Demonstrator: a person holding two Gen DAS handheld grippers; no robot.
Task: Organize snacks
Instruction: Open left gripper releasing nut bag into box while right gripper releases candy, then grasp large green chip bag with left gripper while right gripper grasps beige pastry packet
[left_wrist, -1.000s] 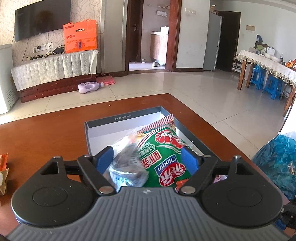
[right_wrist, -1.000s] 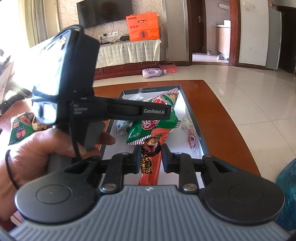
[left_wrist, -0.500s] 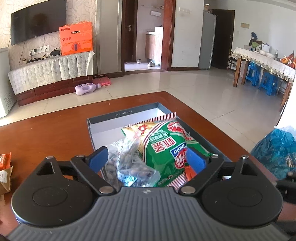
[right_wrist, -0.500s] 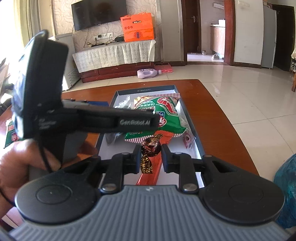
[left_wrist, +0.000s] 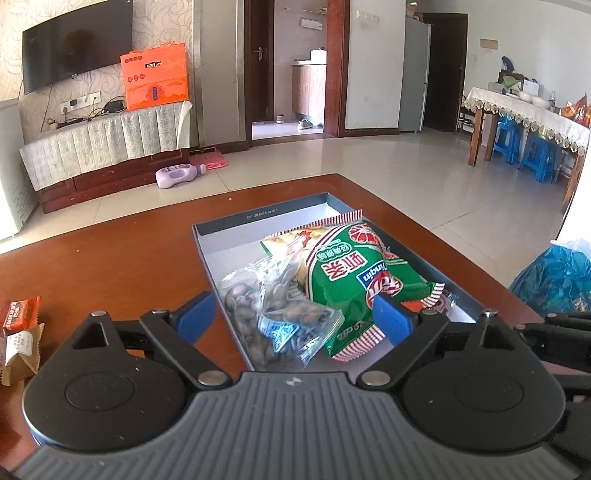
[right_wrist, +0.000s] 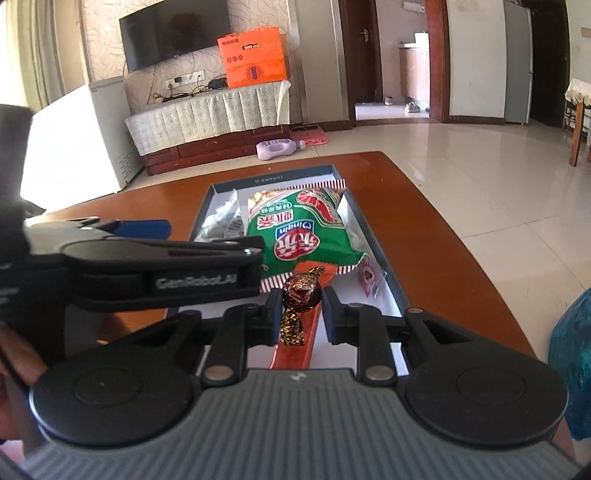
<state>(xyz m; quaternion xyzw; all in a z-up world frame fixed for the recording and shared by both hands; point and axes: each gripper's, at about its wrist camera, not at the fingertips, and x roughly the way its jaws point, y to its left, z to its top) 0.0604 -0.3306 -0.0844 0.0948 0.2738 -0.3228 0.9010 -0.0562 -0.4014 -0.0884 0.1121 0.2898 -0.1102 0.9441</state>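
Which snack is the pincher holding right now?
The little brown foil-wrapped candy, pinched in the right gripper. The green chip bag and clear nut bag just lie loose in the box.

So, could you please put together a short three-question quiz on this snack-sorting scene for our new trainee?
1. True or false: the right gripper is shut on a wrapped candy.
2. Which lies in the box? A) the green snack bag B) the purple bottle C) the orange carton
3. Fill in: the left gripper is ____, holding nothing.

Key: 1 true; 2 A; 3 open.
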